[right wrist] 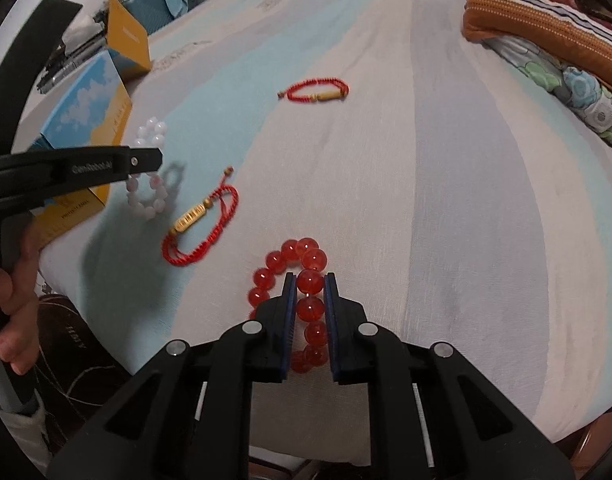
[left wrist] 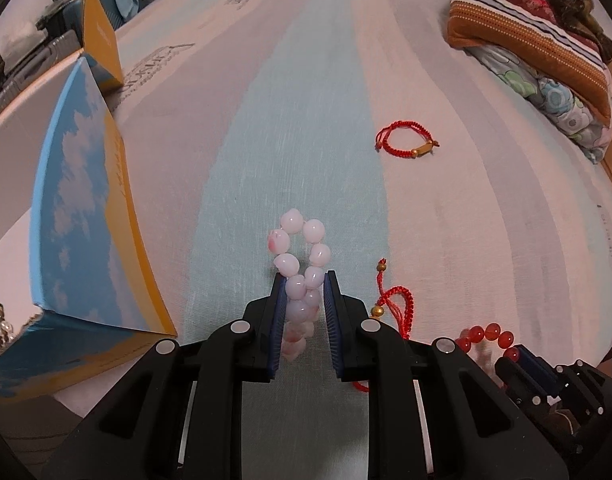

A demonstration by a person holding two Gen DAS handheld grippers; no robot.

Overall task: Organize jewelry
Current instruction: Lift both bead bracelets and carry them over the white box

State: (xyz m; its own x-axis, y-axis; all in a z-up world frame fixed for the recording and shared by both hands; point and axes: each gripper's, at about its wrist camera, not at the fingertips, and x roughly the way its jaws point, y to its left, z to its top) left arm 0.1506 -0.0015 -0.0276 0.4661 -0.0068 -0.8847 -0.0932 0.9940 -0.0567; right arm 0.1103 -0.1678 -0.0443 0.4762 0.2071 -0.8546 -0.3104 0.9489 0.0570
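My left claw [left wrist: 304,280] pinches the pink bead bracelet [left wrist: 302,256] near the bed's [left wrist: 505,220] left edge, by the blue box [left wrist: 86,220]. My right claw [right wrist: 309,278] squeezes the red bead bracelet [right wrist: 302,264] at the near edge. Farther in lie two red string bracelets [right wrist: 202,226] [right wrist: 317,90].

Box [left wrist: 86,208] left of bracelets [left wrist: 405,142]

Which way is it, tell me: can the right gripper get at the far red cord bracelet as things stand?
Probably not yet: the right gripper is shut on the red bead bracelet. The sheet up to the far red cord bracelet lies bare.
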